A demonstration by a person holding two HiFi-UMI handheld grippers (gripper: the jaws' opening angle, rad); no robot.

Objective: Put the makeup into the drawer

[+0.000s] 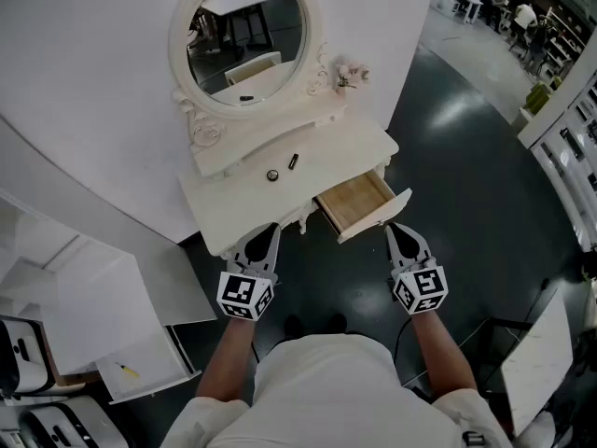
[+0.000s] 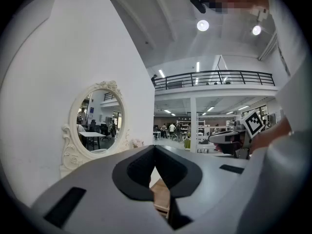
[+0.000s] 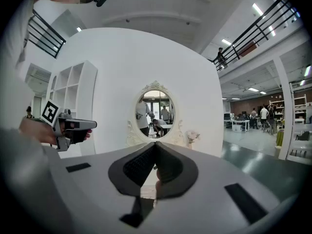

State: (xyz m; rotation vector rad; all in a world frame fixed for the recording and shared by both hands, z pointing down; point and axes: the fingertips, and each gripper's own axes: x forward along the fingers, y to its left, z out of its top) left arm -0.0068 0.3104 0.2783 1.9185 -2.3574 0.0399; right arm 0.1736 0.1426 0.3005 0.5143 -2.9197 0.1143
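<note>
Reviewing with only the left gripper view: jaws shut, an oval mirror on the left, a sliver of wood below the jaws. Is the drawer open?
Observer: Yes. The head view shows the drawer pulled out at the front right of the vanity table, with nothing visible inside.
Operator: Where is the makeup?
Observer: On the tabletop below the mirror lie a dark tube and a round piece, close together but apart.
Operator: Is the right gripper holding anything?
Observer: No. The right gripper has its jaws together and empty, just in front of the drawer.
</note>
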